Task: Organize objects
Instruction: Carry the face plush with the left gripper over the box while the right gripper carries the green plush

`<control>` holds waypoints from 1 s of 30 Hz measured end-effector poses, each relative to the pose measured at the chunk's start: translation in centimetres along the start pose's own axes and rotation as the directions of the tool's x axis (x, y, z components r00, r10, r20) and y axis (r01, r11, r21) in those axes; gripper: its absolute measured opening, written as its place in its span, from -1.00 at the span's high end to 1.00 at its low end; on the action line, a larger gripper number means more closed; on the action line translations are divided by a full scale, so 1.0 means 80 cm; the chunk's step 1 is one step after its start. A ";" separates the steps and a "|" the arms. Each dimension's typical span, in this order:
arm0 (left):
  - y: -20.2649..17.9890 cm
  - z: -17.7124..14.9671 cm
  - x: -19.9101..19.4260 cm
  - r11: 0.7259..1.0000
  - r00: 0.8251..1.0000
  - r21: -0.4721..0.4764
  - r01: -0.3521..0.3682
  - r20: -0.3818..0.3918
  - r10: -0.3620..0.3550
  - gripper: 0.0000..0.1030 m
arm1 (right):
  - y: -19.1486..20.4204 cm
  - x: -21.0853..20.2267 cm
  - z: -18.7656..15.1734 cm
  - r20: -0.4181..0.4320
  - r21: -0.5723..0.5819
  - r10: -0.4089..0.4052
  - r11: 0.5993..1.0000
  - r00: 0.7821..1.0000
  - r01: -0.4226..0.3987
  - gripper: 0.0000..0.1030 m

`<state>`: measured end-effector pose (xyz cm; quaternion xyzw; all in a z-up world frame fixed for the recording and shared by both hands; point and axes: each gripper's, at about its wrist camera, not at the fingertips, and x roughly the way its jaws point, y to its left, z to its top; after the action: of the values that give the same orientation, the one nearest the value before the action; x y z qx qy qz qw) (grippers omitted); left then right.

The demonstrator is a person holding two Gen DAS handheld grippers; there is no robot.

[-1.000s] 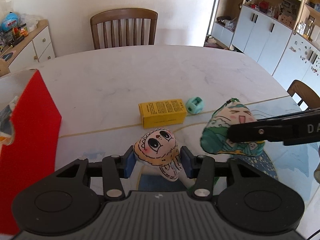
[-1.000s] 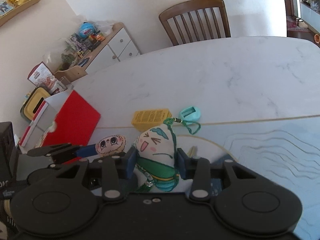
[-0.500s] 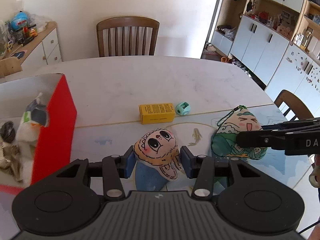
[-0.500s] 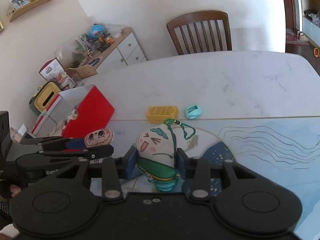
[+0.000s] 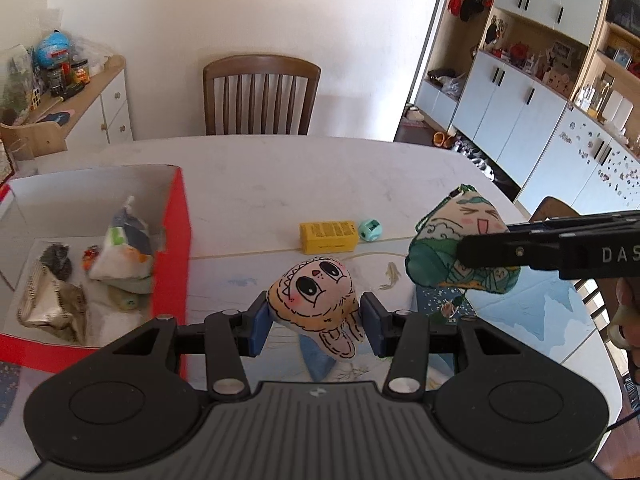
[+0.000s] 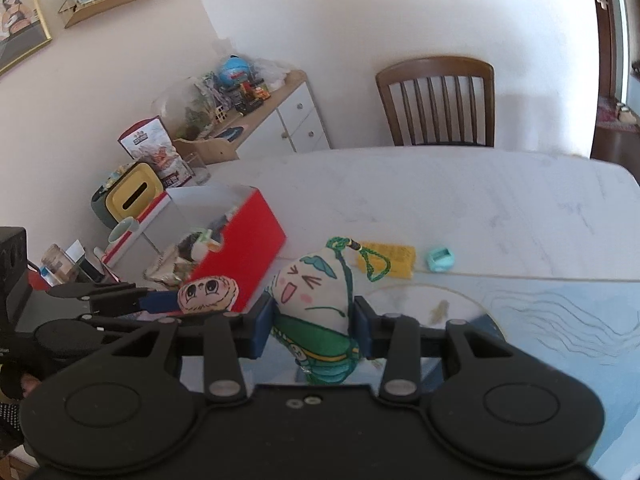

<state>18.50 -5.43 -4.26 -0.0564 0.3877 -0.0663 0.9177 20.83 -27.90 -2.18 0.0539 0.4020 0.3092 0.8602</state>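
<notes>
Orange-hooded doll [image 5: 314,295] sat pinched in your left gripper [image 5: 316,322], green-robed doll [image 6: 316,312] in your right gripper [image 6: 313,326], both above the surface [image 5: 304,176].

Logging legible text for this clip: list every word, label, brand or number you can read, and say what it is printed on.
"DAS": white letters on the black arm of the right gripper, cut off by the picture edge.
Yellow box on the table: dark print on its top and side, too small to read.
Carton on the side counter: a printed front, too blurred to read.
Both plush toys carry drawn faces only, no words.
</notes>
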 end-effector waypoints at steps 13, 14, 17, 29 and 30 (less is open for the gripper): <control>0.118 0.019 -0.064 0.998 0.996 -0.004 -0.068 0.055 0.068 0.09 | 0.115 0.035 0.045 0.041 -0.083 0.021 0.996 0.999 -0.018 0.21; 0.129 0.022 -0.067 0.997 0.995 0.000 -0.081 0.061 0.081 0.09 | 0.124 0.039 0.049 0.044 -0.092 0.023 0.996 0.999 -0.019 0.21; 0.158 0.032 -0.075 0.994 0.992 0.005 -0.106 0.074 0.106 0.09 | 0.149 0.054 0.061 0.045 -0.109 0.032 0.994 0.998 -0.027 0.21; 0.260 0.068 -0.064 0.984 0.980 -0.048 -0.173 0.089 0.177 0.09 | 0.233 0.118 0.098 0.040 -0.203 0.040 0.979 0.998 -0.031 0.21; 0.266 0.070 -0.059 0.983 0.980 -0.051 -0.174 0.084 0.178 0.09 | 0.237 0.125 0.100 0.035 -0.205 0.042 0.978 0.998 -0.034 0.21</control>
<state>20.93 16.64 -0.34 -0.0447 0.3516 0.0261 0.9347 22.19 -5.67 3.10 -0.0212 0.3498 0.3641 0.8629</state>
